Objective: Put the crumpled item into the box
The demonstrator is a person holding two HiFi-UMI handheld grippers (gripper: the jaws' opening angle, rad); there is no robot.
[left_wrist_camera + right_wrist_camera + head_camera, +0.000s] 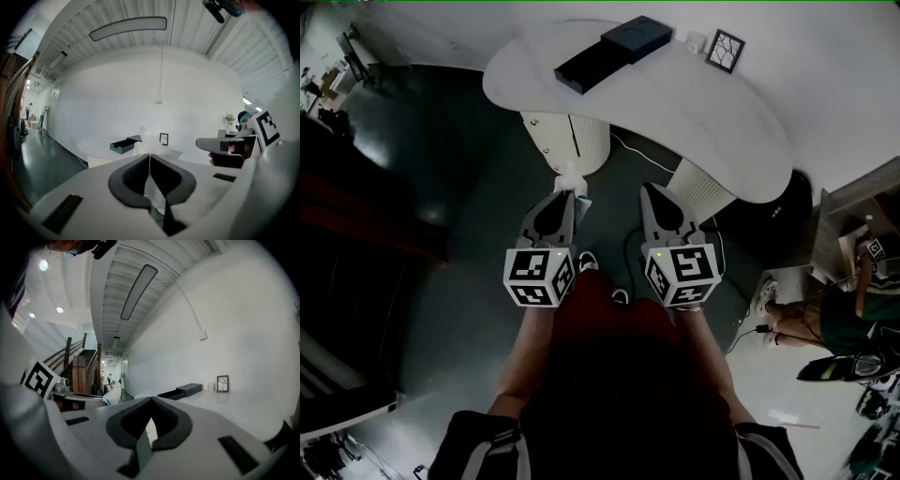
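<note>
Head view: tongs (568,194) tight on wad (573,178)

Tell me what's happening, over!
Left gripper shut on crumpled item. Right gripper shut, empty. Box open on table, ahead. Path clear.

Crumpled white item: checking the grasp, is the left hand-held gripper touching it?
Touching. The left gripper view shows the crumpled white item pinched in the shut jaws of the left hand-held gripper.
</note>
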